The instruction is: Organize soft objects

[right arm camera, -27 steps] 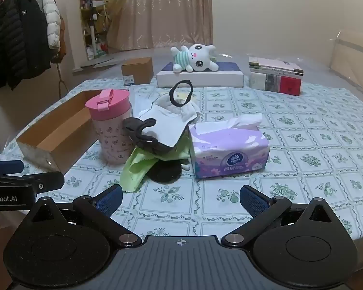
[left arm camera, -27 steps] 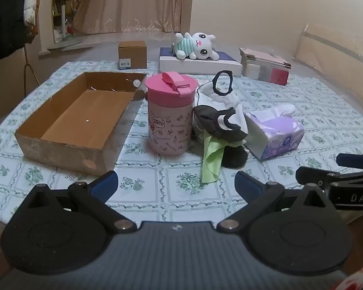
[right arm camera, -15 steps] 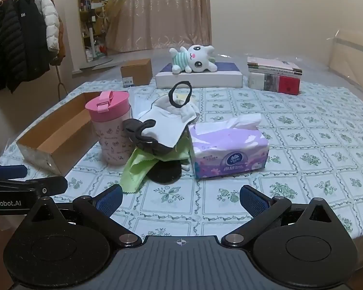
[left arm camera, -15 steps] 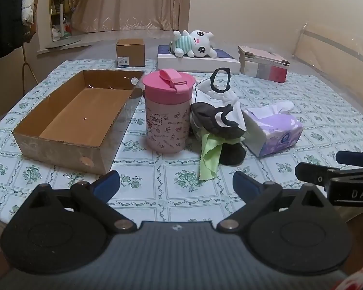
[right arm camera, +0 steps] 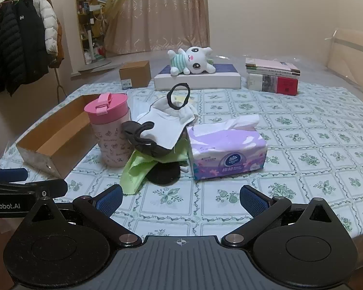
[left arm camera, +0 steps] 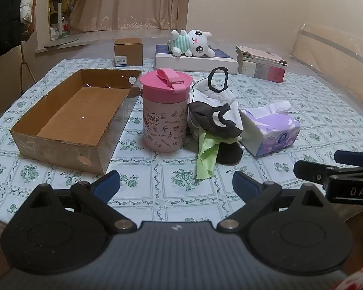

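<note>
Only the right view shows coats (right arm camera: pixel 19 48); both tongs (left arm camera: pixel 176 184) (right arm camera: pixel 180 200) seemingly agape.

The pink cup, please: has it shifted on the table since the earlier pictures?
No. The pink cup remains beside the cardboard box, touching the cloth pile, as earlier.

Bare tablecloth (right arm camera: pixel 181 200) fronts the cloth pile (right arm camera: pixel 157 145) — pink cup (right arm camera: pixel 110 133) left, tissue pack (right arm camera: pixel 227 152) right.

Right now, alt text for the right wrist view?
Open right gripper hovers empty before a heap of soft cloths on a floral tablecloth, between a pink cup and a purple tissue pack. Cardboard box sits left.
</note>
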Tool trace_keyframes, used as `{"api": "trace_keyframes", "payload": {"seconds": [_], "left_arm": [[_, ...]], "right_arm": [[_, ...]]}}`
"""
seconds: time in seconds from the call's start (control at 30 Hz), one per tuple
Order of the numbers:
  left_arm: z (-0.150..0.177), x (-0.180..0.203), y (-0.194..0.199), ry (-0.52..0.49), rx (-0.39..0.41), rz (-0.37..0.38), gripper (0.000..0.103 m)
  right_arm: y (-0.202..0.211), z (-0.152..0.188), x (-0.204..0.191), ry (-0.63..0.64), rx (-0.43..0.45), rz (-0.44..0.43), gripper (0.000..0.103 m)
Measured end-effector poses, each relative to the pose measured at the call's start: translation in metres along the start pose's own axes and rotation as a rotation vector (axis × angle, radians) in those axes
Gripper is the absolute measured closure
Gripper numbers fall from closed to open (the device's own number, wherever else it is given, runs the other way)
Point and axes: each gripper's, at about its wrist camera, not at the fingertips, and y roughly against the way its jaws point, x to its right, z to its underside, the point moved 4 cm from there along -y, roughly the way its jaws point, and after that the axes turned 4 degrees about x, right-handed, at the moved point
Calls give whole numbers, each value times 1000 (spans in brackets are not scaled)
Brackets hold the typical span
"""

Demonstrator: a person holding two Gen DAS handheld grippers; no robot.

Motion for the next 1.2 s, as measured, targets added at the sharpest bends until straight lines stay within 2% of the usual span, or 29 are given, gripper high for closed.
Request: {"api": "trace_keyframes", "payload": {"seconds": [1.2], "left_arm": [[5,4,1,16,-13,19,5]], "right_arm": [[2,5,4,-16,-1,2,1]]}}
